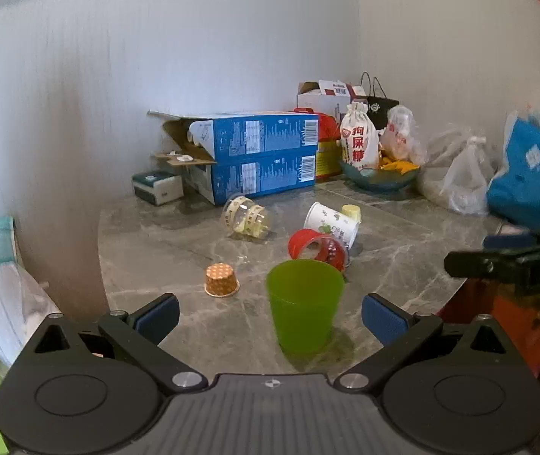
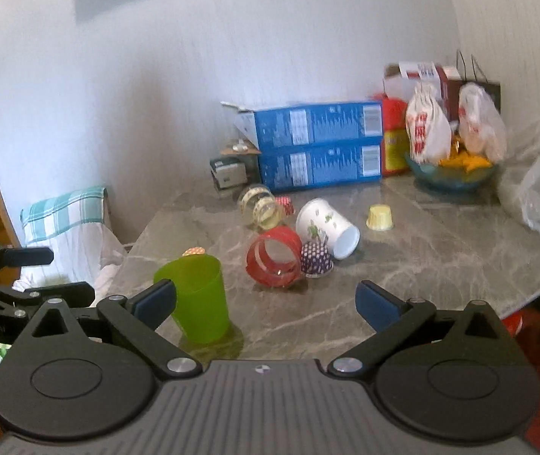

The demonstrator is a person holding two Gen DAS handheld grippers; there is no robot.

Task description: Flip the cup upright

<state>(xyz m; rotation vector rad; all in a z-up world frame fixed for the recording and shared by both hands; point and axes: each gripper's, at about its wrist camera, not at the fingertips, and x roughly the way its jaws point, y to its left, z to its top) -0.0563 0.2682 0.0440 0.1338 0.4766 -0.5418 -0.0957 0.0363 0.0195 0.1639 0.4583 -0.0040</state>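
A green plastic cup (image 1: pixel 304 303) stands upright on the grey marble table (image 1: pixel 179 242), mouth up. My left gripper (image 1: pixel 270 316) is open, its blue pads on either side of the cup without touching it. In the right wrist view the green cup (image 2: pixel 198 299) is at the left, just past my right gripper's left pad. My right gripper (image 2: pixel 266 301) is open and empty. A red cup (image 2: pixel 273 256), a white printed cup (image 2: pixel 326 227) and a clear cup (image 2: pixel 260 204) lie on their sides further back.
Small paper cupcake liners sit upside down: orange (image 1: pixel 221 280), yellow (image 2: pixel 379 218), dark dotted (image 2: pixel 316 259). Blue boxes (image 1: pixel 262 151), a tissue box (image 1: pixel 158 186), a glass bowl of snacks (image 1: pixel 379 176) and plastic bags (image 1: pixel 463 178) line the back. The table edge curves at left.
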